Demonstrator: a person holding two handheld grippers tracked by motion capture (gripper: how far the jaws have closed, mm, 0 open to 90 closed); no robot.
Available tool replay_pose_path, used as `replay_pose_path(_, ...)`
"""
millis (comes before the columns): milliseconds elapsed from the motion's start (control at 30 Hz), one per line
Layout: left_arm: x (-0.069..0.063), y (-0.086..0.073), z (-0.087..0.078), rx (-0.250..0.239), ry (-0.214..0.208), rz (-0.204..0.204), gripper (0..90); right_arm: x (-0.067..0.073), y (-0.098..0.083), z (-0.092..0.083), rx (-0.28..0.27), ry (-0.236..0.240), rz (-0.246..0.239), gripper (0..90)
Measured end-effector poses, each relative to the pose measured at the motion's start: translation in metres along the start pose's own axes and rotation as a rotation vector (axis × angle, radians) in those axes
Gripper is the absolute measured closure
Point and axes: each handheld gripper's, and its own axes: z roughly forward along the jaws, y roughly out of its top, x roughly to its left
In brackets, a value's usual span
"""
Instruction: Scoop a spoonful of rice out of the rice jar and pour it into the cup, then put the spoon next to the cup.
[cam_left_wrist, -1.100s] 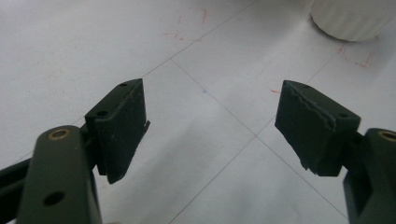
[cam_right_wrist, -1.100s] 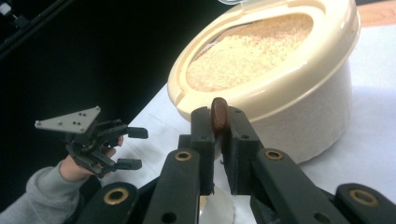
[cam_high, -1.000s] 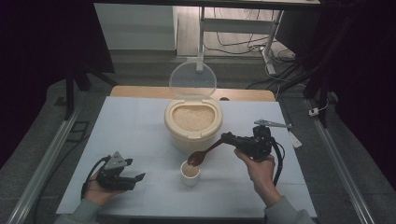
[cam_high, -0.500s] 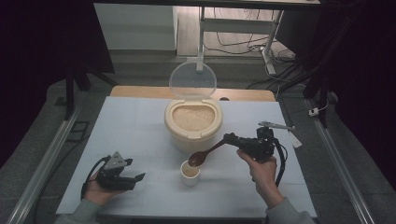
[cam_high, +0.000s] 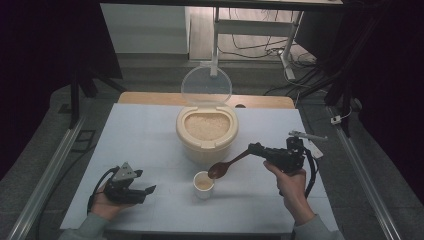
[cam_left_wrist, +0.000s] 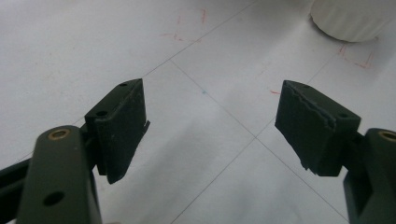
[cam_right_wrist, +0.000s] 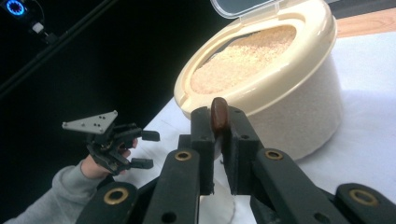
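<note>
Our right gripper (cam_high: 256, 148) is clamped on the handle of a dark brown wooden spoon (cam_high: 226, 166), whose bowl hangs just above the small white cup (cam_high: 203, 184) on the bench (cam_high: 145, 135), in front of the cream round rice container (cam_high: 206, 131). Our left gripper (cam_high: 145, 190) rests released, well apart to the left.

Rice container (cam_high: 206, 134) and cup (cam_high: 203, 184) block mid-table; sides open.
</note>
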Motion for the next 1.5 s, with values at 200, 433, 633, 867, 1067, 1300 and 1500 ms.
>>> replay_pose_path(200, 0.001, 0.0, 0.001, -0.002, -0.001, -0.005, 24.4, -0.005, 0.002, -0.014, 0.057, 0.002, 0.001, 82.8)
replay_pose_path(433, 0.001, 0.001, 0.001, -0.001, 0.0, -0.001, 24.4, -0.011, -0.005, -0.011, 0.179, -0.011, -0.026, 82.8)
replay_pose_path(633, 0.001, 0.001, 0.0, 0.0, 0.0, 0.0, 24.4, -0.014, -0.011, 0.0, 0.269, -0.006, -0.027, 82.7)
replay_pose_path(867, 0.0, 0.001, 0.001, 0.0, -0.001, 0.003, 24.4, -0.017, -0.019, 0.018, 0.343, -0.003, -0.033, 82.6)
replay_pose_path(1067, 0.001, 0.001, 0.001, 0.001, 0.0, 0.0, 24.4, -0.023, -0.021, 0.033, 0.371, -0.003, -0.03, 82.4)
replay_pose_path(1300, 0.0, 0.001, 0.001, 0.003, -0.001, 0.004, 24.3, -0.03, -0.022, 0.04, 0.358, -0.021, -0.023, 80.4)
replay_pose_path(1500, 0.0, 0.001, 0.001, 0.005, 0.0, 0.005, 24.4, -0.044, -0.03, 0.047, 0.301, -0.051, -0.003, 77.2)
